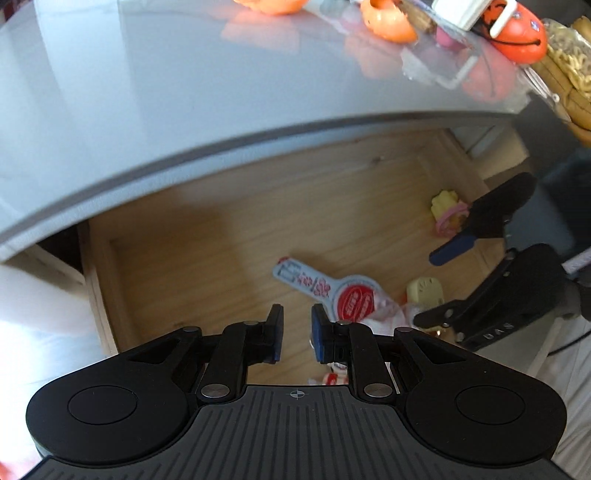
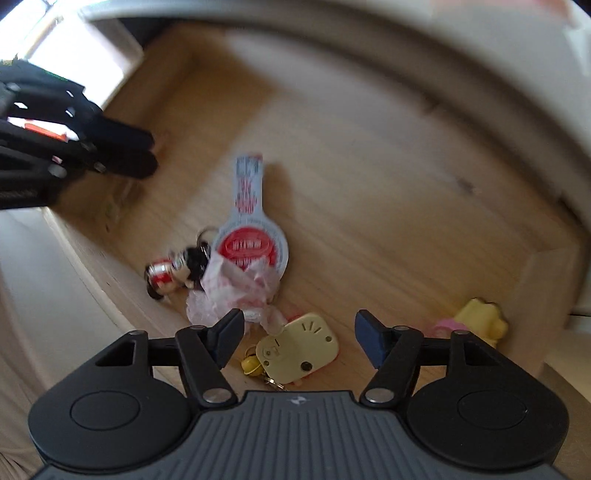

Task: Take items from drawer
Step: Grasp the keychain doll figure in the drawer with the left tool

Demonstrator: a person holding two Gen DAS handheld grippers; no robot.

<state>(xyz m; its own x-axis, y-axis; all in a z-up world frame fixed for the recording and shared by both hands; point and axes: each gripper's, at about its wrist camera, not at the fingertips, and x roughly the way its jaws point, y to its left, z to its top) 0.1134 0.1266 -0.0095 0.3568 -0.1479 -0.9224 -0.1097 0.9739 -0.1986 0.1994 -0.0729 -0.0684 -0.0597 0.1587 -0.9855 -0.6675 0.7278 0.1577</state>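
An open wooden drawer [image 1: 192,236] holds small items. A grey paddle-shaped tag with a round red label [image 1: 332,291] [image 2: 251,236] lies mid-drawer. A crumpled pink-white wrapper [image 2: 236,284] and a red, white and black figure keychain [image 2: 173,273] lie beside it. My right gripper [image 2: 299,321] [image 1: 439,284] is open wide, hovering just above a pale yellow keychain tag [image 2: 299,347] [image 1: 424,291]. A yellow and pink toy [image 2: 480,321] [image 1: 448,214] sits in the right corner. My left gripper [image 1: 297,321] [image 2: 147,153] hangs over the drawer's left part, with a narrow empty gap between its fingers.
A glossy grey tabletop [image 1: 184,110] overhangs the back of the drawer. Orange toys [image 1: 391,22] and bagged snacks [image 1: 569,74] lie on it. The drawer's side walls [image 2: 535,280] close in at the right and front. The left half of the drawer floor shows bare wood.
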